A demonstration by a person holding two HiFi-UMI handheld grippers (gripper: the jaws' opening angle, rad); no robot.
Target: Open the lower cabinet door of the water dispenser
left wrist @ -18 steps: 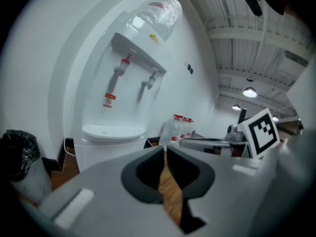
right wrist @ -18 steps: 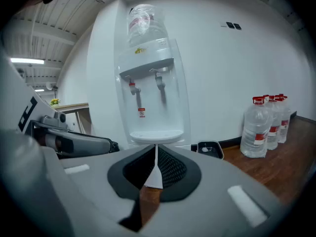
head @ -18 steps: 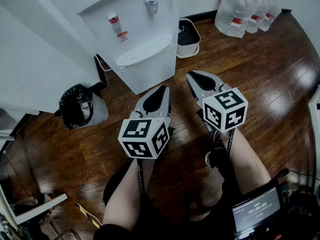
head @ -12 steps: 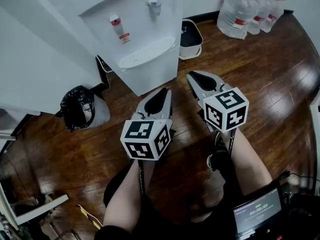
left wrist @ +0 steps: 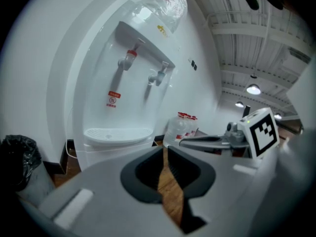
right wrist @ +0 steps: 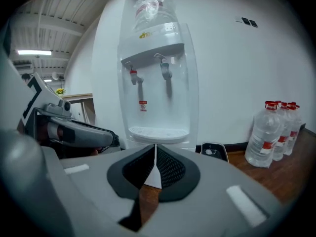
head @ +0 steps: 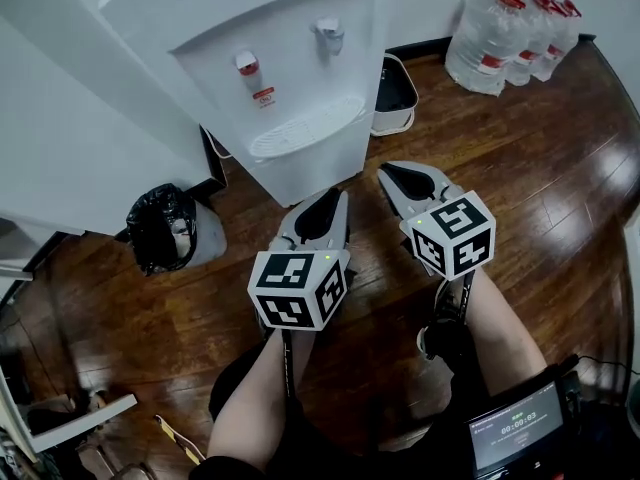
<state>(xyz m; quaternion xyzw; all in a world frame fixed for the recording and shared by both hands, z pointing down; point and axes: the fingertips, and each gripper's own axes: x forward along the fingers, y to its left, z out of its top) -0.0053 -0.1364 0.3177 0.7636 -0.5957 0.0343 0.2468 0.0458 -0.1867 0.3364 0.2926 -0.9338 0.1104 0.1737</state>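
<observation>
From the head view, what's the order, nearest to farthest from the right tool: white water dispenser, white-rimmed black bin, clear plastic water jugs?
1. White water dispenser, just ahead and left of the right tool.
2. White-rimmed black bin, farther ahead, beside the dispenser.
3. Clear plastic water jugs, far right by the wall.

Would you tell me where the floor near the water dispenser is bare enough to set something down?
Bare floor: between the water bottles and the right gripper, and in front of the bagged bin. Crowded: the flanks of the water dispenser, with that bin and a small container.
</observation>
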